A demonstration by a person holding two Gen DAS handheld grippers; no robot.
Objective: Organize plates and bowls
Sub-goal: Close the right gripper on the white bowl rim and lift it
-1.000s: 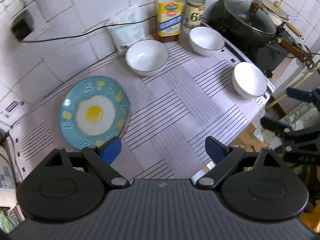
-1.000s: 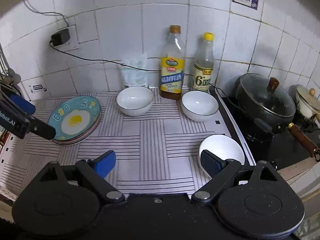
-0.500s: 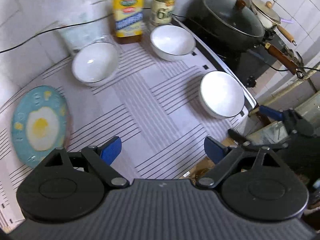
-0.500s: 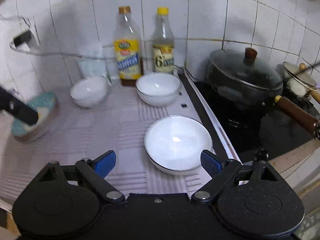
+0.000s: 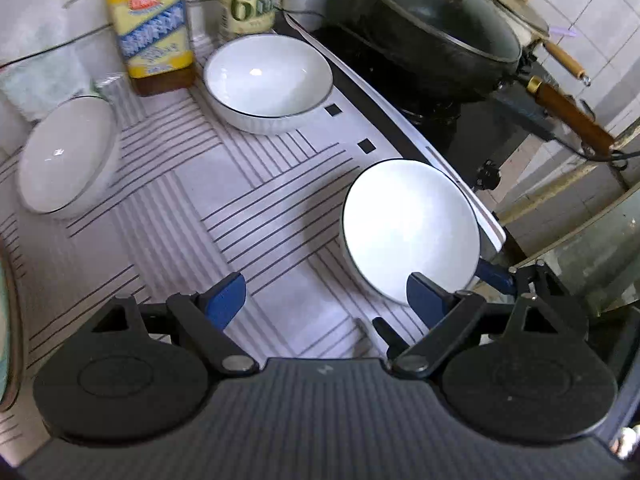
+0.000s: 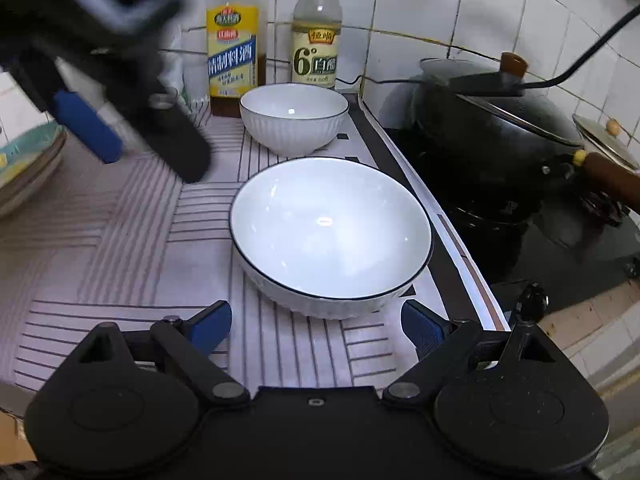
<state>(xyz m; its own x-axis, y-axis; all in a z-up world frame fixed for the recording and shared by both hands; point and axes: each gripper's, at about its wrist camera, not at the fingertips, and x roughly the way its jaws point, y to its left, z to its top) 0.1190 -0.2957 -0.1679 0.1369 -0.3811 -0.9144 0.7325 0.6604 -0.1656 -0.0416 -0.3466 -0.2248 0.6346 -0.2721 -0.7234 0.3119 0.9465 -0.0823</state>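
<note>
Three white bowls stand on the striped mat. The near bowl sits by the mat's right edge. My right gripper is open, its fingers either side of this bowl's near rim, not touching. My left gripper is open, above the mat just left of the same bowl; it shows blurred in the right wrist view. A second bowl stands by the bottles. A third bowl is far left. The blue egg plate stack is at the left edge.
A yellow-label bottle and a vinegar bottle stand against the tiled wall. A black lidded wok with a wooden handle sits on the stove right of the mat. A small pot stands behind it.
Both grippers have moved right and closer to the near bowl. The right gripper's fingers now flank its rim. The egg plate has slid almost out of the left wrist view.
</note>
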